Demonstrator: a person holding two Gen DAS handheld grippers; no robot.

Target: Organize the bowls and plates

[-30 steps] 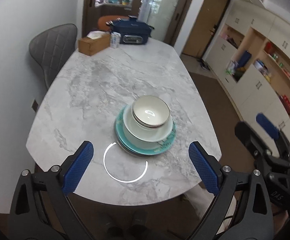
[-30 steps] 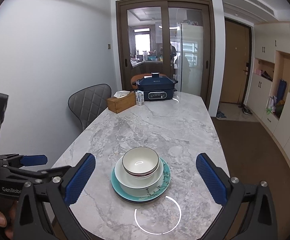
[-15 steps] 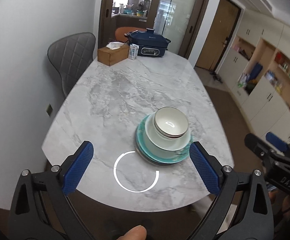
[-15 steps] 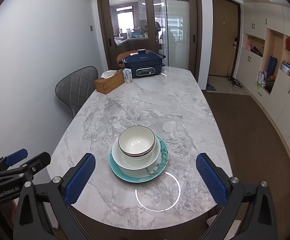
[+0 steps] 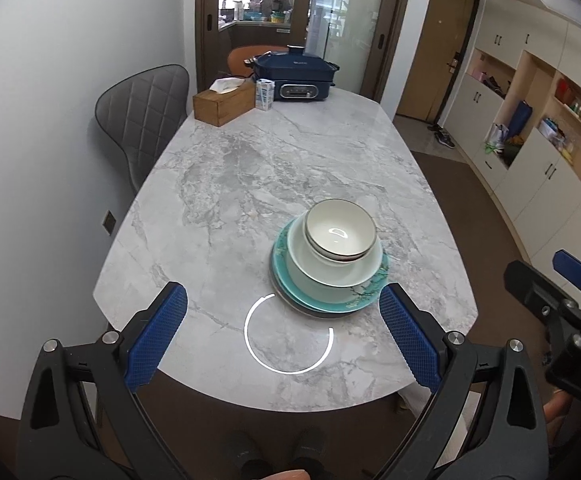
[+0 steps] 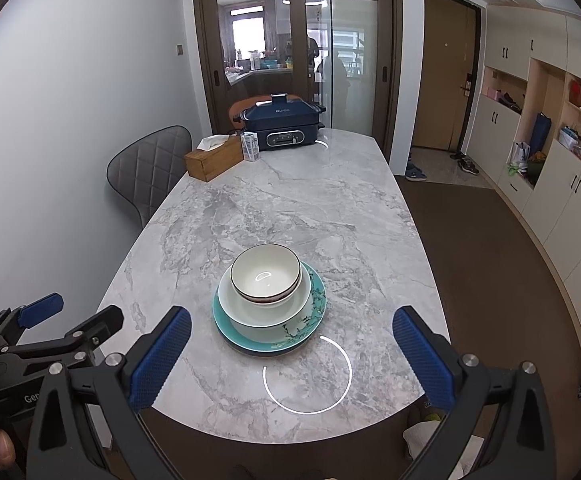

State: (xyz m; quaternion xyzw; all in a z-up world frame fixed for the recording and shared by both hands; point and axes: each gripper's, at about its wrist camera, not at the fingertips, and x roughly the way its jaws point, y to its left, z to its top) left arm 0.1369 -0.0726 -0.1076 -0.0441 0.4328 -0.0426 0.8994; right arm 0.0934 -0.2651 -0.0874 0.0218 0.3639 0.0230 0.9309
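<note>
A stack stands near the front end of the marble table (image 5: 274, 168): a small white bowl with a dark rim (image 5: 340, 229) inside a larger pale bowl (image 5: 332, 270), on a teal plate (image 5: 364, 298). The stack also shows in the right wrist view, with the small bowl (image 6: 265, 274), pale bowl (image 6: 262, 312) and teal plate (image 6: 310, 320). My left gripper (image 5: 284, 338) is open and empty, held back over the front edge, left of the stack. My right gripper (image 6: 292, 360) is open and empty, in front of the stack.
At the far end stand a wooden tissue box (image 5: 224, 102), a small carton (image 5: 264, 94) and a dark blue electric cooker (image 5: 294, 76). A grey chair (image 5: 142, 120) is at the table's left. Cabinets (image 5: 550, 152) line the right wall.
Both grippers have pulled back and risen away from the stack, so the dishes look smaller and farther off. The stack has not moved. Both stay open.
</note>
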